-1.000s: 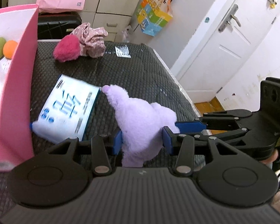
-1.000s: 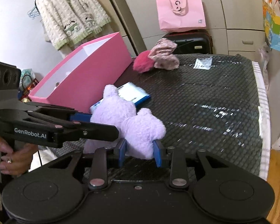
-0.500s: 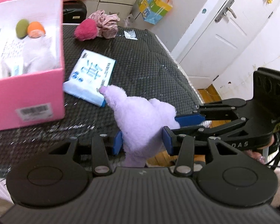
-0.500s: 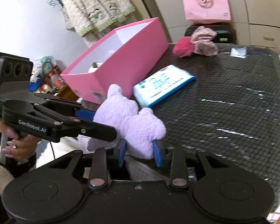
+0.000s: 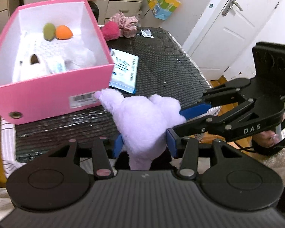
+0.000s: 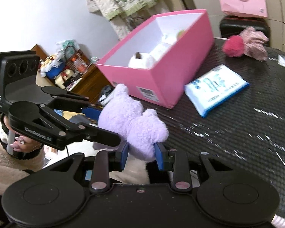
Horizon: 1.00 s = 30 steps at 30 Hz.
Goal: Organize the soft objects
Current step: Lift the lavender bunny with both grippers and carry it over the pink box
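A purple plush toy [image 5: 146, 117] [image 6: 131, 119] hangs in the air off the near edge of the black table, just in front of the pink box [image 5: 47, 95] [image 6: 161, 83]. Both grippers hold it. My left gripper [image 5: 144, 146] [image 6: 106, 127] has the toy's lower part between its blue pads, and its jaws are opening slightly. My right gripper [image 6: 141, 152] [image 5: 175, 122] is shut on the toy's other end from the right. The box holds a green and an orange sponge [image 5: 63, 32] and white soft items.
A blue-and-white tissue pack [image 5: 125, 70] [image 6: 216, 87] lies on the black mat table [image 5: 171, 76] beside the box. A red pompom [image 5: 110, 30] and pink floral fabric [image 5: 127, 23] sit at the far end. A white door stands right; floor clutter lies left.
Both grippers carried the plush toy up and back off the table toward the box's near end. The open box interior has come into the left wrist view.
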Motion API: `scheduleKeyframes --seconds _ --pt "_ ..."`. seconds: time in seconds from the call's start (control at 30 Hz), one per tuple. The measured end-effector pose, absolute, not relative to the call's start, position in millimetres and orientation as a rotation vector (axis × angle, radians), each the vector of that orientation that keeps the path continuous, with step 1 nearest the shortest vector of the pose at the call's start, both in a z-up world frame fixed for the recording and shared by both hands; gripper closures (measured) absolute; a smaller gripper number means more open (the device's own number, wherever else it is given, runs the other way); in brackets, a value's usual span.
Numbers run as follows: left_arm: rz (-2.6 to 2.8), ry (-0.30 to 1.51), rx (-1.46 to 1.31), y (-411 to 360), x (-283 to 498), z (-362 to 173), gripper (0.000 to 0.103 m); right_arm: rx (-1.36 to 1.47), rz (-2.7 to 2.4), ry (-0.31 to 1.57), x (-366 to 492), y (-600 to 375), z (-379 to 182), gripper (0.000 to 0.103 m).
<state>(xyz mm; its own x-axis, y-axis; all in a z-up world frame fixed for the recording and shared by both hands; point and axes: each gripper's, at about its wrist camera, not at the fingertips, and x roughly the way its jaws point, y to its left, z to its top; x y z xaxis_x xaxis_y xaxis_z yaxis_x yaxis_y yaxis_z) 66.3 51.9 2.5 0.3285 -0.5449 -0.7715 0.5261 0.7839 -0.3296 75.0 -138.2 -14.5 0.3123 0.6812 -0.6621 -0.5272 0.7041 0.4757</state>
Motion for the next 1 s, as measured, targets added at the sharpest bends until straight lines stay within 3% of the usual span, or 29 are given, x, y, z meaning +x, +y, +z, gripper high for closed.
scheduleKeyframes --seconds 0.47,0.73,1.0 --pt "-0.631 0.891 -0.034 93.8 84.6 41.8 0.056 0.039 0.847 0.853 114.8 -91.9 41.1 0.067" --pt "-0.573 0.776 -0.053 100.9 136.0 53.0 0.056 -0.013 0.771 0.716 157.5 -72.6 54.0 0.065" --pt "-0.499 0.704 -0.057 108.2 187.8 50.5 0.056 0.075 0.771 0.712 228.0 -65.7 49.7 0.065"
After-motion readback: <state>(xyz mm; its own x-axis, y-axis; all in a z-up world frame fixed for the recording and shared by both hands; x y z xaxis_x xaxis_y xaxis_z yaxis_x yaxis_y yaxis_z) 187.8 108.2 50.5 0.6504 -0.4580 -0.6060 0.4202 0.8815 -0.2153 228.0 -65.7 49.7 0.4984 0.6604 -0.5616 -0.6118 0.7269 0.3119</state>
